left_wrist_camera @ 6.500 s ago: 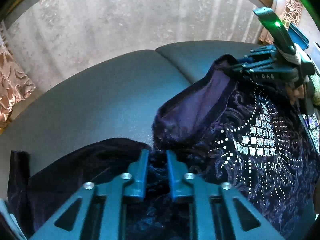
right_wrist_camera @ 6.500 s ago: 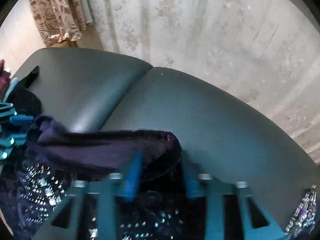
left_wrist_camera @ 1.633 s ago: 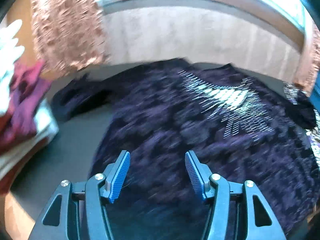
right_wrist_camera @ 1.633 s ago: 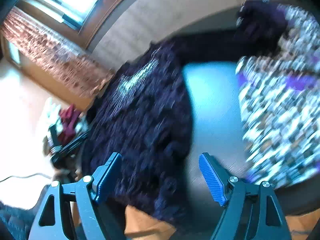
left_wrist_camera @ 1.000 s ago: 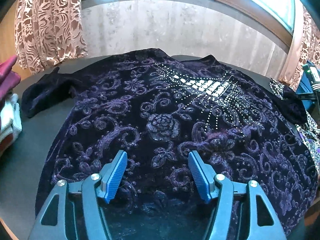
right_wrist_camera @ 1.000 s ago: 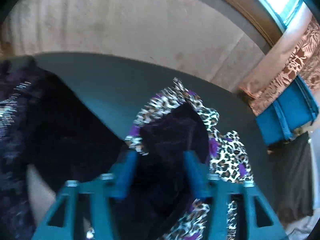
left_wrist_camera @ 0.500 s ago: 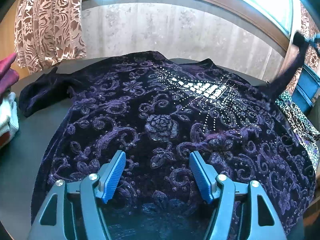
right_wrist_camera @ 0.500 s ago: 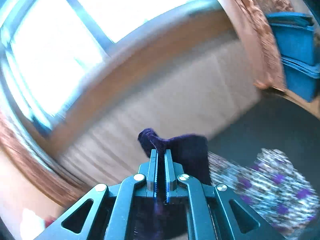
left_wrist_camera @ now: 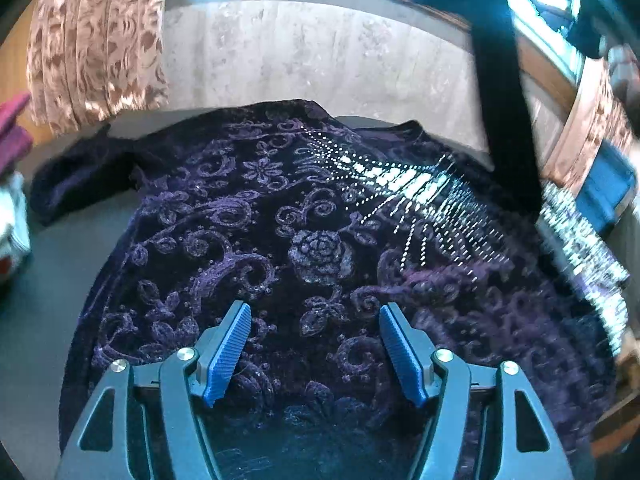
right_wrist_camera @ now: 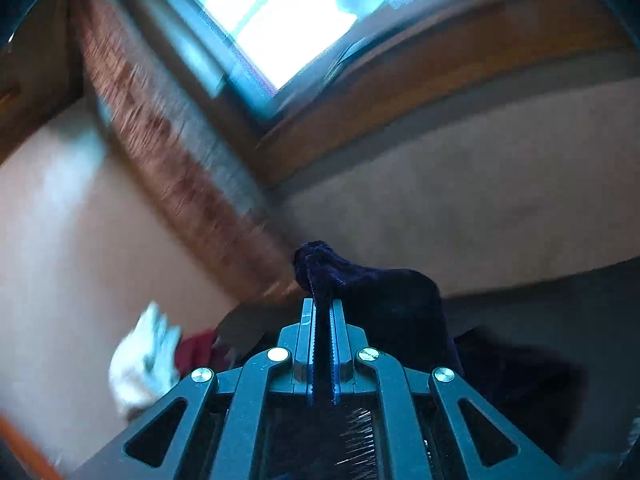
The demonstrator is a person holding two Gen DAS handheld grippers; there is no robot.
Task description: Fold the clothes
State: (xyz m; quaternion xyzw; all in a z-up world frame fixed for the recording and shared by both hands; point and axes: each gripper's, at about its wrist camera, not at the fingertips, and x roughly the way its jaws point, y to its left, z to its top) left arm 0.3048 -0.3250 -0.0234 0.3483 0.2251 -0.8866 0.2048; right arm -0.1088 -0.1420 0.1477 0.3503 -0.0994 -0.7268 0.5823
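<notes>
On the table (left_wrist_camera: pixel 48 320), purple embroidered top (left_wrist_camera: pixel 320 248) spread; right jaws pinch its sleeve (right_wrist_camera: pixel 360 288), left jaws apart.

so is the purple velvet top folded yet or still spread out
Spread flat: the top lies open on the table; only one sleeve is lifted, pinched in the right gripper.

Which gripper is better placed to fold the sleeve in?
Right. The right gripper is shut on the sleeve, lifted above the top. The left gripper hovers open over the hem, holding nothing.
</notes>
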